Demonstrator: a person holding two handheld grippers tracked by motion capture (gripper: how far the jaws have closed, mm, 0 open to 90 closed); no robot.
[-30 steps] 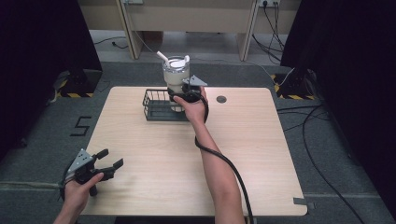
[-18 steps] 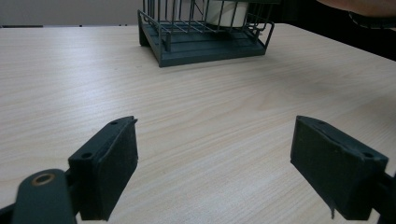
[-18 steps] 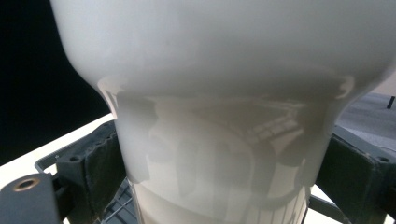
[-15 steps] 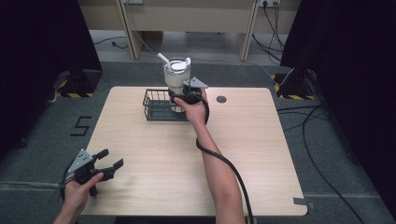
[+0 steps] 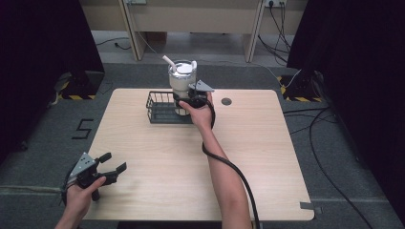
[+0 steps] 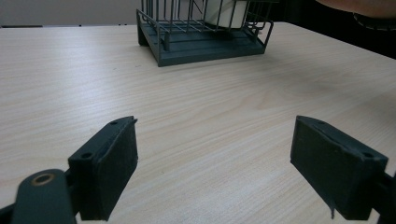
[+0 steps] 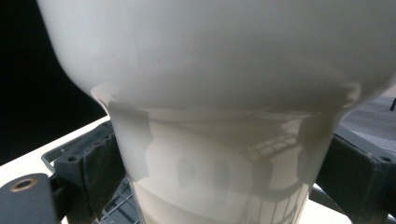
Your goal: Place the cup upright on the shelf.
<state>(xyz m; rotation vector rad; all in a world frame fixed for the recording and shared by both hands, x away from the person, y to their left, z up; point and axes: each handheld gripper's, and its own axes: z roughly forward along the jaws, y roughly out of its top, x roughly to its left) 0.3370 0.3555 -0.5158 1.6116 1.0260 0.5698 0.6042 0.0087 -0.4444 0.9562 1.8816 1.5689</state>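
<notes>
A white tumbler [image 5: 182,78] with a lid and straw stands upright in the right end of a dark wire basket [image 5: 160,112] at the table's far middle. My right gripper [image 5: 188,101] reaches in from the near side, and its jaws press on both sides of the tumbler's narrow base [image 7: 224,93]. In the right gripper view the basket's floor [image 7: 116,205] shows below the cup. My left gripper [image 5: 112,162] rests near the table's front left corner, open, with bare wood between its jaws [image 6: 215,172]. It faces the basket [image 6: 201,44] and the tumbler [image 6: 226,11] farther off.
The light wooden table [image 5: 267,157] has a round cable hole [image 5: 226,101] right of the basket. A black cable trails from the right gripper along the forearm to the front edge. Grey floor with cables surrounds the table.
</notes>
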